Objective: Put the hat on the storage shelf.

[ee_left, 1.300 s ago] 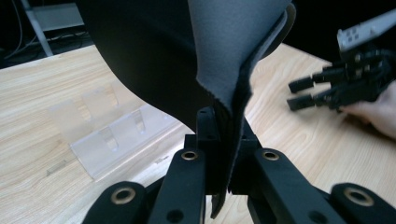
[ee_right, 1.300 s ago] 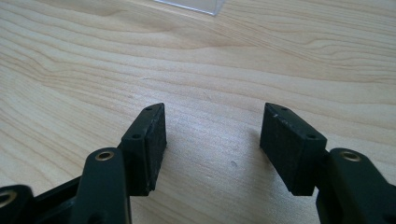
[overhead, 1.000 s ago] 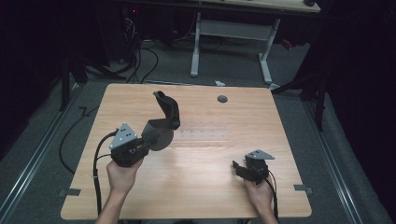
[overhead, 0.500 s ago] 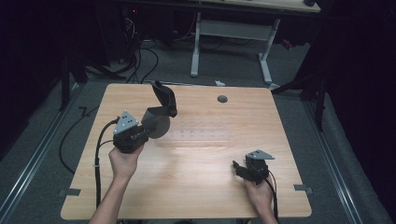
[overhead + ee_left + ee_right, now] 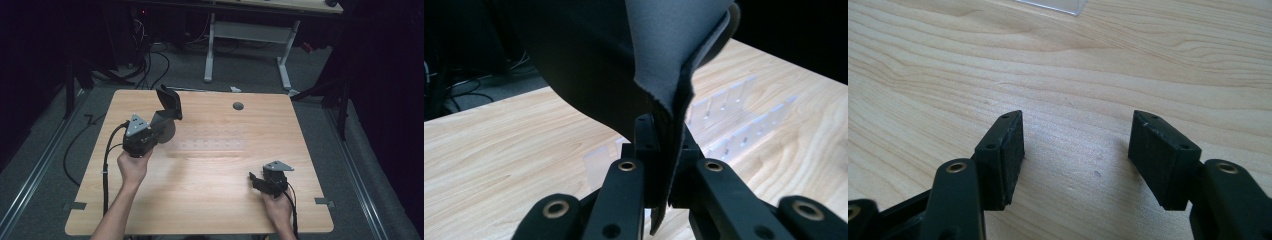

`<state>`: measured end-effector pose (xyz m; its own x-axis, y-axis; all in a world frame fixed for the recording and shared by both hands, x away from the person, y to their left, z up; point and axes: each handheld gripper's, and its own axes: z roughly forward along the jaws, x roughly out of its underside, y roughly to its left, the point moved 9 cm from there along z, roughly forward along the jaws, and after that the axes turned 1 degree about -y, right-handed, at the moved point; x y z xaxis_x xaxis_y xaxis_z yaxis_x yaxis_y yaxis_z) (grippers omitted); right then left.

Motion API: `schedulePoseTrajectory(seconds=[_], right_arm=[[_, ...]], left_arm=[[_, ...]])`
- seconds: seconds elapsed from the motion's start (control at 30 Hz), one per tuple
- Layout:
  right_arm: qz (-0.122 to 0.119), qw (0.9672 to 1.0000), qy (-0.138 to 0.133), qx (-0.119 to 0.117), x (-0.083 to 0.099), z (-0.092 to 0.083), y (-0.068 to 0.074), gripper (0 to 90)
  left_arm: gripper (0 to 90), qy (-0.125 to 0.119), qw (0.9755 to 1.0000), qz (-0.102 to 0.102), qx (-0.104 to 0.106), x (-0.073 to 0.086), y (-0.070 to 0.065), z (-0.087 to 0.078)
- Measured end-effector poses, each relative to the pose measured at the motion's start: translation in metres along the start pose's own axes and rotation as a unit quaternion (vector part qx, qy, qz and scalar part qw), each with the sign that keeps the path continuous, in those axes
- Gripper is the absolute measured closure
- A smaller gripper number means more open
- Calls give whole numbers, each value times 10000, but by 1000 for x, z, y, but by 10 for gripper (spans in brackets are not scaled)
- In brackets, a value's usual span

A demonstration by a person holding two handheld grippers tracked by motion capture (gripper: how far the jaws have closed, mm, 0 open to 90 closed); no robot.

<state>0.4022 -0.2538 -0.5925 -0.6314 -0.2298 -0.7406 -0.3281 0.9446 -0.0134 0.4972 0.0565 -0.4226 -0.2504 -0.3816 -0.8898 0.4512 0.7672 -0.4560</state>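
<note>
The left hand-held gripper (image 5: 152, 131) is squeezing tight on the edge of a dark grey cloth (image 5: 167, 107), and the cloth is sticking up off the counter (image 5: 210, 200) toward 1 o'clock from it, near the counter's 10 o'clock corner. In the left gripper view the cloth (image 5: 624, 65) is hanging over a clear plastic rack (image 5: 734, 115). The right hand-held gripper (image 5: 256, 181) is sitting at about 4 o'clock on the counter, with its jaws wide apart and holding nothing.
</note>
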Motion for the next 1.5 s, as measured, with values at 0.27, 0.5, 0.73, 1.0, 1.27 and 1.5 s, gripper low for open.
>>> schedulePoseTrajectory(seconds=[0.27, 0.5, 0.73, 1.0, 1.27, 1.5], right_arm=[[-6, 10000, 0, -9, 0, 0, 0, 390], [-13, 10000, 3, -5, 0, 0, 0, 388], [-19, 10000, 7, -12, 0, 0, 0, 382], [-35, 10000, 12, -30, 0, 0, 1, 376], [-45, 10000, 14, -40, 0, 0, 1, 372], [-57, 10000, 11, -39, 0, 0, 1, 372]], left_arm=[[866, -9, 9999, 79, -132, 5, 7, 9], [866, -9, 9997, 135, -183, 6, 9, 10], [866, 40, 9996, 143, -231, 11, 10, 15], [866, 103, 9992, 217, -314, 17, 11, 22], [866, 104, 9990, 280, -342, 21, 10, 25], [866, 96, 9991, 210, -364, 21, 9, 26]])
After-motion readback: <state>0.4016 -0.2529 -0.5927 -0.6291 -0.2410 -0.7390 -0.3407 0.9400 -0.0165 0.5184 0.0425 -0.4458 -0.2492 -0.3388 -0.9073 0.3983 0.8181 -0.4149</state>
